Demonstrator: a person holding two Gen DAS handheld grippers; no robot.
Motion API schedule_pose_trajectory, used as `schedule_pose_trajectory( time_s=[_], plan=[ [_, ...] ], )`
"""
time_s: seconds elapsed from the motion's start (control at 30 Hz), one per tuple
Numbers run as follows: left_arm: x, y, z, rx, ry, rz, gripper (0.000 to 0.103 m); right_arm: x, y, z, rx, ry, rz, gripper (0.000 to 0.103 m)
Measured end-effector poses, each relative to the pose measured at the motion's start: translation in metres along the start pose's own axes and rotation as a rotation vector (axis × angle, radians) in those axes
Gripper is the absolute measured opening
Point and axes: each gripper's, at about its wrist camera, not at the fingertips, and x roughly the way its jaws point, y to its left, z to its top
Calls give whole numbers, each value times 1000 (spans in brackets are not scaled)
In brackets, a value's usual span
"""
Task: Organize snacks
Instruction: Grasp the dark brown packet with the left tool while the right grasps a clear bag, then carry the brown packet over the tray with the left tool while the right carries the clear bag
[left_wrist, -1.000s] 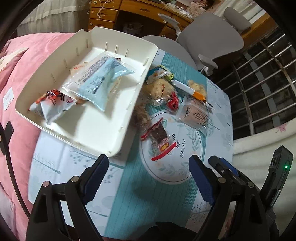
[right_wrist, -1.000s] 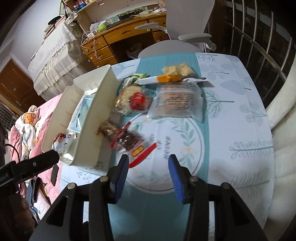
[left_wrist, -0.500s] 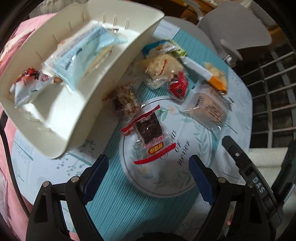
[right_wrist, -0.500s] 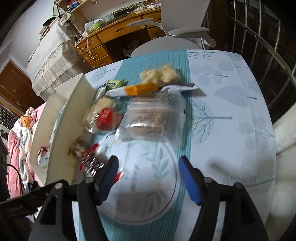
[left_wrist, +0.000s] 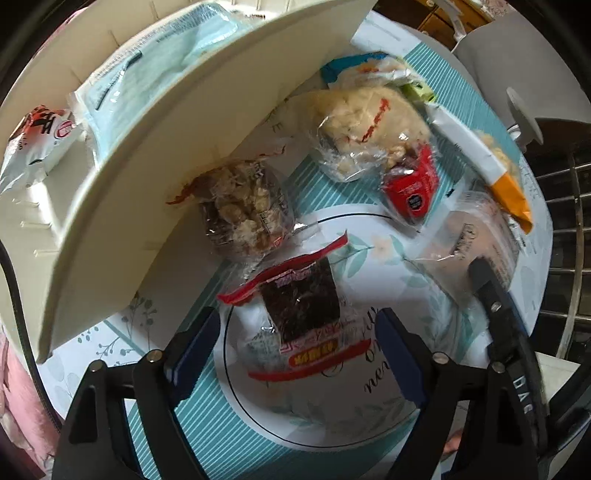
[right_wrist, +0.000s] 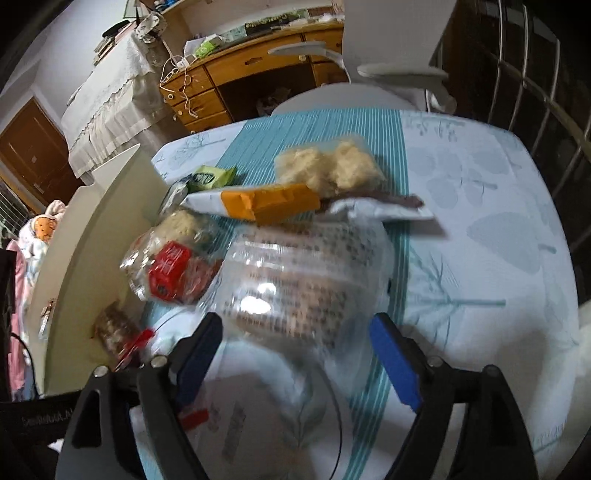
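Observation:
My left gripper (left_wrist: 295, 350) is open, its blue pads on either side of a red-edged dark snack packet (left_wrist: 299, 317) lying on the tablecloth. My right gripper (right_wrist: 299, 354) is open, just in front of a clear bag with printed text (right_wrist: 295, 280). A white tray (left_wrist: 155, 177) on the left holds a light blue packet (left_wrist: 147, 74) and a red and white packet (left_wrist: 33, 144). A nut snack bag (left_wrist: 240, 214) leans on the tray's wall. A pale pastry bag (left_wrist: 369, 125) with a red label (right_wrist: 168, 269), an orange and white packet (right_wrist: 266, 203) and a crumbly bag (right_wrist: 328, 166) lie beyond.
The round table carries a teal striped cloth (right_wrist: 461, 258). A grey office chair (right_wrist: 369, 66) and a wooden desk (right_wrist: 240, 81) stand behind it. Metal railing (right_wrist: 535, 92) runs on the right. Pink bedding (left_wrist: 14, 387) lies left of the tray.
Both grippers have moved forward and down toward the snacks. The left now straddles the dark packet; the right has closed in on the clear printed bag and opened wider.

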Motion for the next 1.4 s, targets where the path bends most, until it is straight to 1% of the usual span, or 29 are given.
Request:
schedule_pose_trajectory(
  time_s=[0.13, 0.2, 0.3, 0.43, 0.5, 0.57, 0.63, 0.73, 0.77, 0.83, 0.87, 0.9, 0.97, 1.03, 1.2, 1.4],
  plan=[
    [9, -1, 2, -13, 7, 30, 77, 7, 1, 8, -15, -29, -9, 95],
    [12, -1, 2, -14, 11, 45, 71, 11, 2, 12, -20, -33, -12, 98],
    [12, 2, 5, -12, 4, 56, 69, 16, 2, 17, -23, -33, -14, 101],
    [12, 1, 7, -17, -6, 64, 66, 27, 5, 20, -29, 1, -38, 103],
    [15, -3, 9, -9, -14, 71, 60, 28, 7, 20, -29, 2, -44, 103],
    [11, -1, 8, -5, -19, 76, 57, 30, 8, 19, -23, 4, -56, 103],
    [11, -3, 8, 0, -21, 80, 56, 32, 8, 18, -11, 20, -59, 103],
    [6, -6, 7, 5, -22, 78, 51, 35, 6, 17, 6, 44, -47, 102],
    [5, -6, 7, 8, -23, 75, 48, 36, 6, 17, 3, 50, -43, 102],
    [6, -5, 7, 11, -10, 68, 47, 36, 7, 17, -5, 58, -30, 98],
    [6, -3, 6, 8, -3, 67, 47, 35, 8, 18, -9, 63, -17, 93],
    [6, -2, 5, 4, 6, 64, 47, 34, 9, 18, -15, 68, -12, 90],
    [7, 2, 5, -4, 29, 62, 47, 33, 12, 18, -24, 79, -15, 89],
    [7, 4, 4, -6, 46, 59, 47, 33, 12, 19, -22, 91, -11, 88],
    [3, 9, -3, 9, 75, 87, 47, 28, 10, 15, 7, 142, -11, 87],
    [-12, 13, -18, 41, 80, 90, 47, 17, 2, 3, 69, 230, -9, 86]
  ],
)
